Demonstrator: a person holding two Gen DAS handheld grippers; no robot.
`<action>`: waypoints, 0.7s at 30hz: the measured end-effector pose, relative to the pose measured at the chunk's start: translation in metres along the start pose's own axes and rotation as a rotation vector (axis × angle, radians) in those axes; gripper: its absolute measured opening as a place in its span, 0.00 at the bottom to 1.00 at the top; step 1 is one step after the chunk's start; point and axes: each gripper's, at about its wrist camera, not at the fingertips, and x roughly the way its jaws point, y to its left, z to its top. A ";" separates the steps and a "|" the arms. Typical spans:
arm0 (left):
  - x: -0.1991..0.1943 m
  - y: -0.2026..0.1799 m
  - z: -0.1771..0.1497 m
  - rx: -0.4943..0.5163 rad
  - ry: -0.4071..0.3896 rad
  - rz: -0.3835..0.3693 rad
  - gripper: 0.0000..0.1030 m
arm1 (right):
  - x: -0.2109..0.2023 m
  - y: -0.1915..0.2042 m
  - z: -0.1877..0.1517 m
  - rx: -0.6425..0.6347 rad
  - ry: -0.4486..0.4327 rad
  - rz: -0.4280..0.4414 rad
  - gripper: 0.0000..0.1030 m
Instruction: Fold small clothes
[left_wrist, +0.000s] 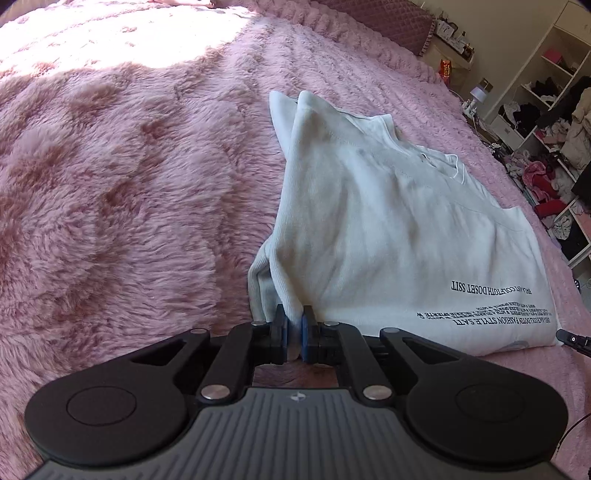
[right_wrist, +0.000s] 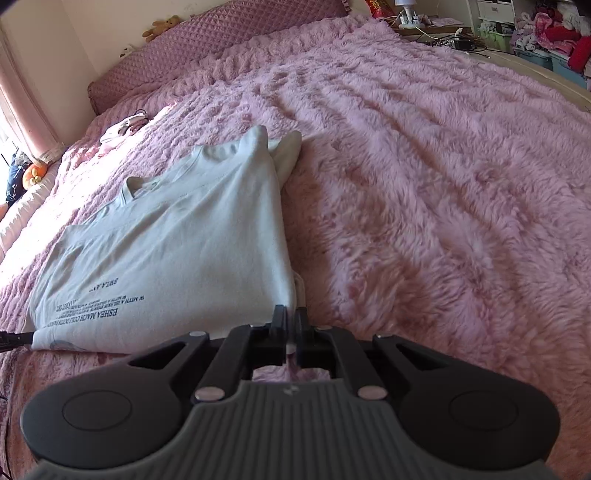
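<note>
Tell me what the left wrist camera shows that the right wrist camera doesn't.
Only the left wrist view shows the white shelving crammed with clothes, and the left gripper pinching the shirt's left edge. Only the right wrist view shows the teddy bear on the headboard, the pink curtain, and the right gripper pinching the right edge. Both share the white printed shirt on the fluffy pink blanket.

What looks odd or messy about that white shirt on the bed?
The shirt is already folded narrow, but two sleeve ends poke out past its far corner. Both tongs, left and right, pinch its near corners. No damage shows.
</note>
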 end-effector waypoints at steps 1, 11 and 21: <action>0.000 0.001 0.000 -0.006 0.002 -0.002 0.09 | 0.005 0.001 -0.004 -0.008 -0.002 -0.009 0.00; -0.040 0.008 0.017 0.022 -0.099 -0.030 0.22 | -0.009 0.001 0.010 -0.043 -0.046 -0.001 0.36; 0.019 -0.018 0.103 0.101 -0.210 0.020 0.35 | 0.042 0.033 0.095 -0.111 -0.205 0.021 0.50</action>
